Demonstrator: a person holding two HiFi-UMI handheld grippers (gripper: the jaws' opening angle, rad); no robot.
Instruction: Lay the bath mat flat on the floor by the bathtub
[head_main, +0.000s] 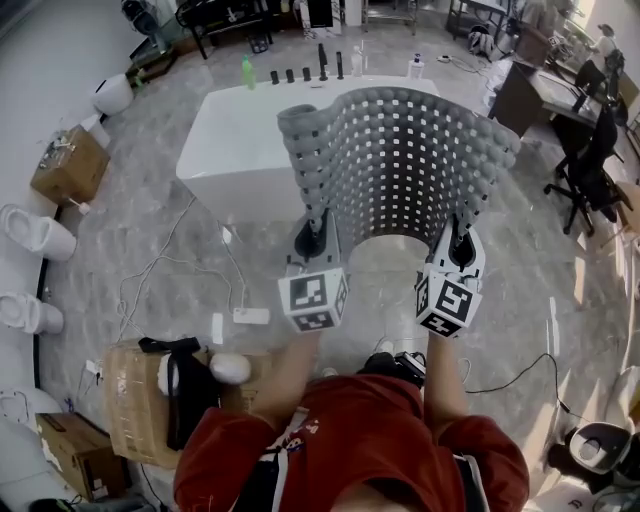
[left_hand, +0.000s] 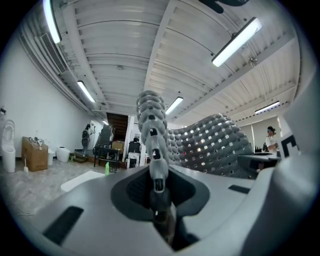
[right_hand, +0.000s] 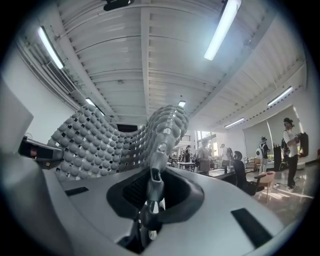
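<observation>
A grey perforated bath mat (head_main: 400, 165) hangs in the air in front of me, curved like a wall between my two grippers. My left gripper (head_main: 312, 238) is shut on the mat's near left corner, and my right gripper (head_main: 458, 246) is shut on its near right corner. In the left gripper view the mat's edge (left_hand: 152, 135) rises straight out of the jaws. The right gripper view shows the mat's bubbled edge (right_hand: 162, 135) clamped the same way. The white bathtub (head_main: 245, 150) stands behind the mat, partly hidden by it.
Bottles (head_main: 305, 72) line the tub's far rim. A white power strip with cables (head_main: 250, 316) lies on the marble floor at left. A wicker basket (head_main: 140, 400) and cardboard boxes (head_main: 68, 165) stand at left, toilets (head_main: 35, 232) along the left wall, an office chair (head_main: 590, 170) at right.
</observation>
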